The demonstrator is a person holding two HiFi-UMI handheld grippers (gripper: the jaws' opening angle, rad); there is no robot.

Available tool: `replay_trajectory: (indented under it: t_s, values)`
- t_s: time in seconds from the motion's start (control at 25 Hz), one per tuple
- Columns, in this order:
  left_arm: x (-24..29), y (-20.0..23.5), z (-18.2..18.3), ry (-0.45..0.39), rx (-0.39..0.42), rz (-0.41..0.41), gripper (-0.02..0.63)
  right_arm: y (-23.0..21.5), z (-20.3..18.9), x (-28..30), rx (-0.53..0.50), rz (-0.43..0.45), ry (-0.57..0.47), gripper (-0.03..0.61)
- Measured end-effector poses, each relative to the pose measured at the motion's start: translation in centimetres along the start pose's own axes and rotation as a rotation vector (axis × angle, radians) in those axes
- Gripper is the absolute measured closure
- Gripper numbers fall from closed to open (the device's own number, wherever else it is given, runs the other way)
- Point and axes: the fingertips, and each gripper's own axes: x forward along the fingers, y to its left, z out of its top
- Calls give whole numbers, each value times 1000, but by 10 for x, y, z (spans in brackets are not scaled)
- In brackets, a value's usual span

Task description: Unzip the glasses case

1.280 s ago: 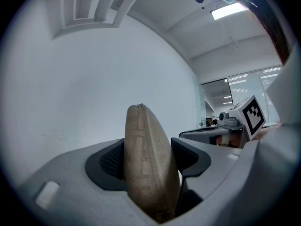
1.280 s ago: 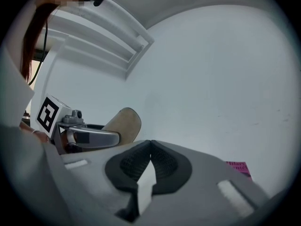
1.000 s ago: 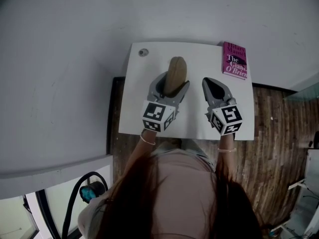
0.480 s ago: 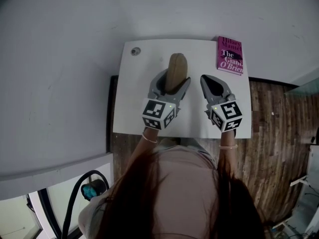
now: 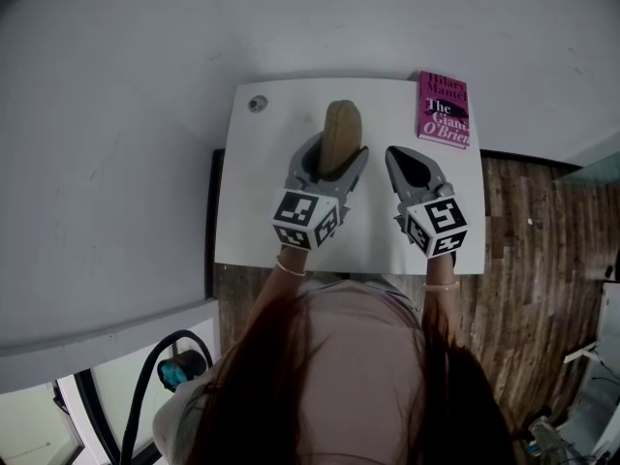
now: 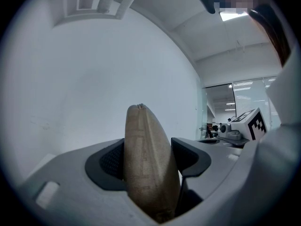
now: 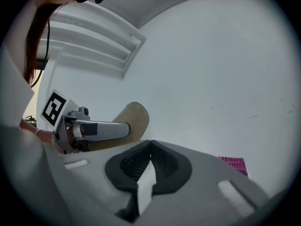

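The tan fabric glasses case [image 5: 340, 132] stands on edge over the white table [image 5: 254, 223], its far end sticking out past the jaws. My left gripper [image 5: 335, 156] is shut on the case [image 6: 148, 168], with a dark pad pressing each side. To its right, my right gripper [image 5: 409, 159] hangs apart from the case, shut, its pads meeting with nothing between them [image 7: 150, 146]. In the right gripper view the case [image 7: 137, 116] and the left gripper [image 7: 94, 129] show at the left. No frame shows the zipper pull.
A magenta book [image 5: 445, 108] lies at the table's far right corner. A small round fitting [image 5: 257, 104] sits at the far left corner. A white wall rises just behind the table. Wood floor lies to the right of the table.
Both grippers, the left one with the case in it, have drifted a little to the right over the table. Neither pair of jaws has changed.
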Motion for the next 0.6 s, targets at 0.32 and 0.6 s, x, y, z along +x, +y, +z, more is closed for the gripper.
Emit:
replay_trajectory:
  t_s: [0.32,0.6]
  values:
    - [12,-3,3,-3,1,-2,318,-9,0,3,6,-2,-4,575]
    - [7,-6,2,3,11,6,318,-5,2,4,0,15,-13,575]
